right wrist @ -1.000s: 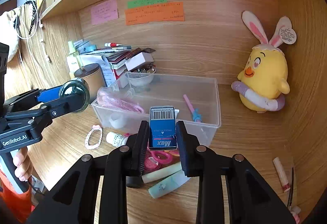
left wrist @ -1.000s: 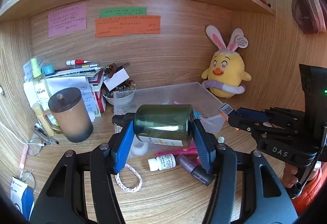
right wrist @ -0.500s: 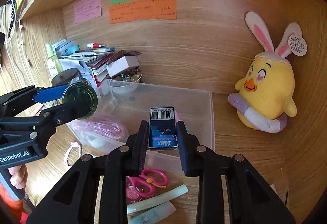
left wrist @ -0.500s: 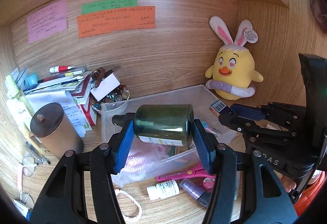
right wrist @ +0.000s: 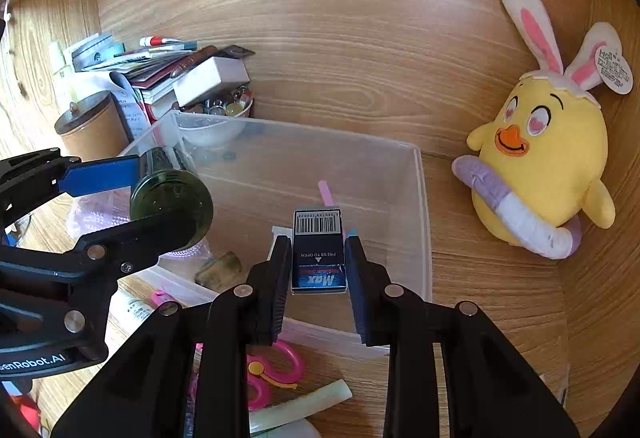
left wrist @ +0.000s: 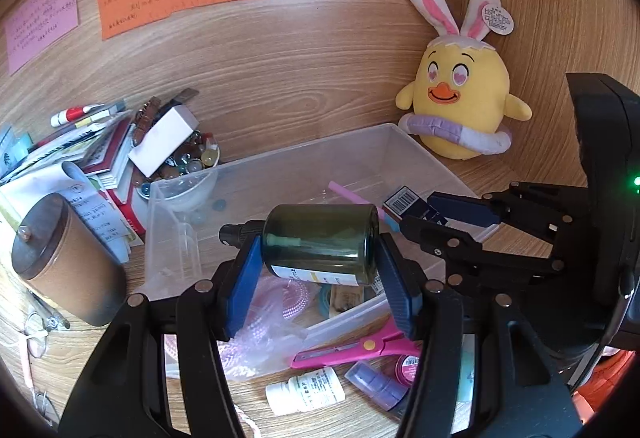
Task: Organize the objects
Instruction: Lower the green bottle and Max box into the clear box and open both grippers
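While both claws hang over the clear bin, each one grips a thing to be put away.

Left claw is clamped on a dark green bottle lying sideways, pads on its shoulder and flat base — it looks like glass or hard plastic, so smooth, stiff and likely to slip or crack if dropped; the end-to-end hold seems sound. Its label is turned under, and only a fragment ending "TLE" reads. Right claw pinches a small blue box by its long sides — light, stiff card by the look. It reads "Max" and "PRESS TO OPEN", with a barcode on top. Side view: "GenRobot.AI".
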Action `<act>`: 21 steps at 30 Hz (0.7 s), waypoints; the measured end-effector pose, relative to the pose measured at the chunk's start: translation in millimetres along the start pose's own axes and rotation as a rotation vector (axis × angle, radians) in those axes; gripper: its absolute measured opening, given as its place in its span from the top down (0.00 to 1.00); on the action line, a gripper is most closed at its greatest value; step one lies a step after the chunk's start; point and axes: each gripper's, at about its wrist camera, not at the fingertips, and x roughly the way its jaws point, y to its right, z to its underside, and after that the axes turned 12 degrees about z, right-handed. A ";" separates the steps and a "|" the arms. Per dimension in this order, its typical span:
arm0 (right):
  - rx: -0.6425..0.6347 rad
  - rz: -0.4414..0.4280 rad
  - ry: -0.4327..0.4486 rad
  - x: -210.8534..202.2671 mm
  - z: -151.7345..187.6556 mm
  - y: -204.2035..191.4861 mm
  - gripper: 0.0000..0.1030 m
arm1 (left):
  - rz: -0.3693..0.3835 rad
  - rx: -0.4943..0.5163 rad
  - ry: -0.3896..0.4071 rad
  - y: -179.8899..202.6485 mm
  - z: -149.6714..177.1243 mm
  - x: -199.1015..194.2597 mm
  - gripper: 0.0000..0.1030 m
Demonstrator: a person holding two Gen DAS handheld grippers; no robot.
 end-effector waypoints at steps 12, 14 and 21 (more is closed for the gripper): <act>-0.002 -0.003 -0.024 9.9 0.0 1.0 0.76 | 0.012 -0.013 -0.001 -3.2 -0.2 1.4 0.41; -0.003 -0.011 -0.031 9.7 0.2 1.2 0.76 | 0.010 -0.013 0.008 -2.5 -0.6 -2.1 0.38; 0.008 -0.007 -0.015 -2.2 1.4 5.0 0.67 | 0.002 -0.024 0.057 -1.6 0.8 -24.9 0.26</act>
